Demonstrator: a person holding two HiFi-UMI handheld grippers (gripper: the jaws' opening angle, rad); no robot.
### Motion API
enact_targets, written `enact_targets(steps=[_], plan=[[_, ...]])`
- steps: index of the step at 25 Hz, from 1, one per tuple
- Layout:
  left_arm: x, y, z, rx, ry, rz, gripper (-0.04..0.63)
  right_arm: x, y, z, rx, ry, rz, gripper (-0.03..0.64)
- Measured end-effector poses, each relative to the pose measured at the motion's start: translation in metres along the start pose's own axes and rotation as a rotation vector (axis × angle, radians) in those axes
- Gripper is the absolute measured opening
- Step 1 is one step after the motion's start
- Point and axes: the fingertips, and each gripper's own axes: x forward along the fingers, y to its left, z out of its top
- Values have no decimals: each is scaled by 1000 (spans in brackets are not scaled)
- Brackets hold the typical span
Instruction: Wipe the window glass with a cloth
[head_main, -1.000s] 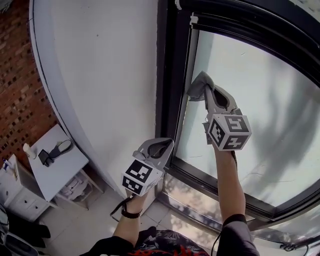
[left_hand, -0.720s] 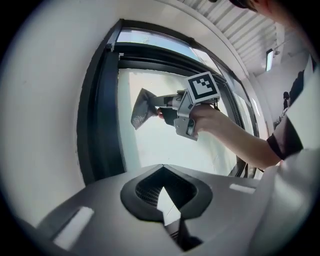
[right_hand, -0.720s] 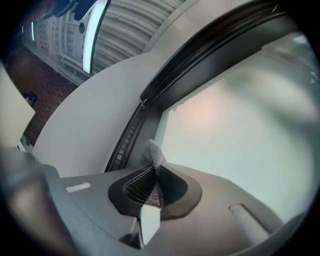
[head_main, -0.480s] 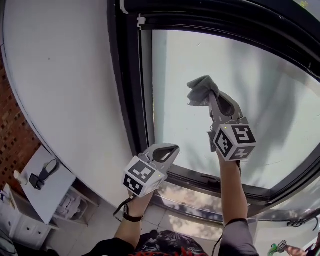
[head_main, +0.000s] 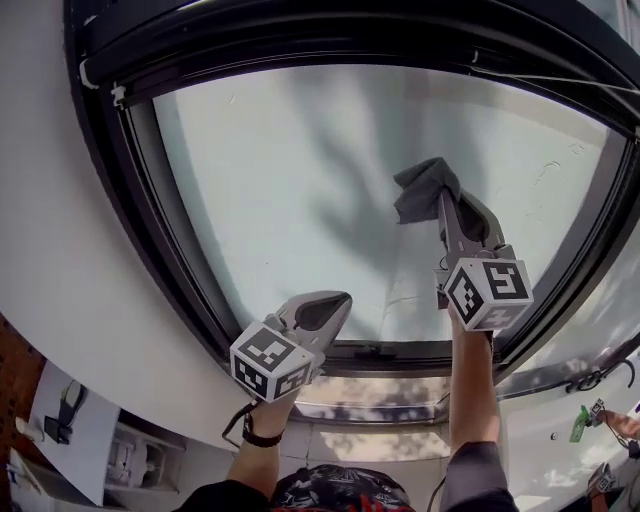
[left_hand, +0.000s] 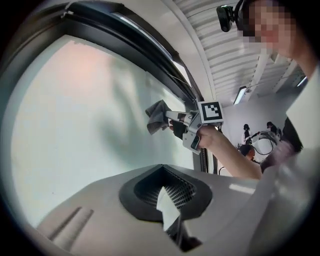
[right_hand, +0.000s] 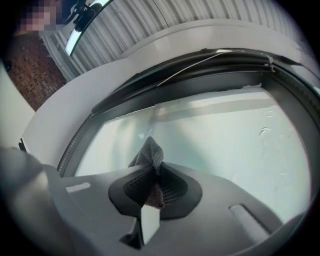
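The right claw (head_main: 442, 203) is clamped on a grey cloth (head_main: 422, 186), held up to the window glass (head_main: 290, 190). The left claw (head_main: 338, 301) is closed and holds nothing, lower down.

Left gripper (head_main: 338, 302) closed, right gripper (head_main: 445, 205) higher

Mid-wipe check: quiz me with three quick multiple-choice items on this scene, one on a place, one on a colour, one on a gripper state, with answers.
1. Where is the cloth?
A. on the floor
B. in the right gripper, up at the glass
C. on the sill

2. Cloth colour?
A. grey
B. red
C. yellow

3. Left gripper?
A. shut, empty
B. shut on the cloth
C. wide open

Answers:
B, the right gripper view shows the cloth pinched between its jaws before the pane.
A, it looks grey in every view.
A, the left gripper view shows its jaws together with nothing between them.
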Motion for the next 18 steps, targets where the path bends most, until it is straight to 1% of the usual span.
enact_targets(steps=[2,3,6,7,10,12,13,15,18], plan=[[21,-13,1,24,1,-32,-11,-17,-33,0,-8,12,-57,18],[33,-21,0,23,9,-53,-11,-26,-50,-1,-17,19,-86,18],[61,-47,-3,-39,21,-127,-15,-52,-106,-3,-43,45,-182,18],[69,-54,-2,-48,17,-144,-15,-61,-127,-4,-51,55,-221,18],[90,-73,0,-39,-1,-171,-15,-92,-196,-4,-70,83,-368,18],[103,-84,-3,-62,-1,-190,-15,-112,-235,-1,-69,88,-461,18],[109,-88,-6,-76,8,-198,-15,-119,-249,0,-64,88,-492,18],[119,-94,-13,-85,30,-199,-15,-129,-267,-1,-55,90,-522,18],[126,-94,-15,-57,35,-163,-15,-128,-272,-4,-58,100,-505,18]])
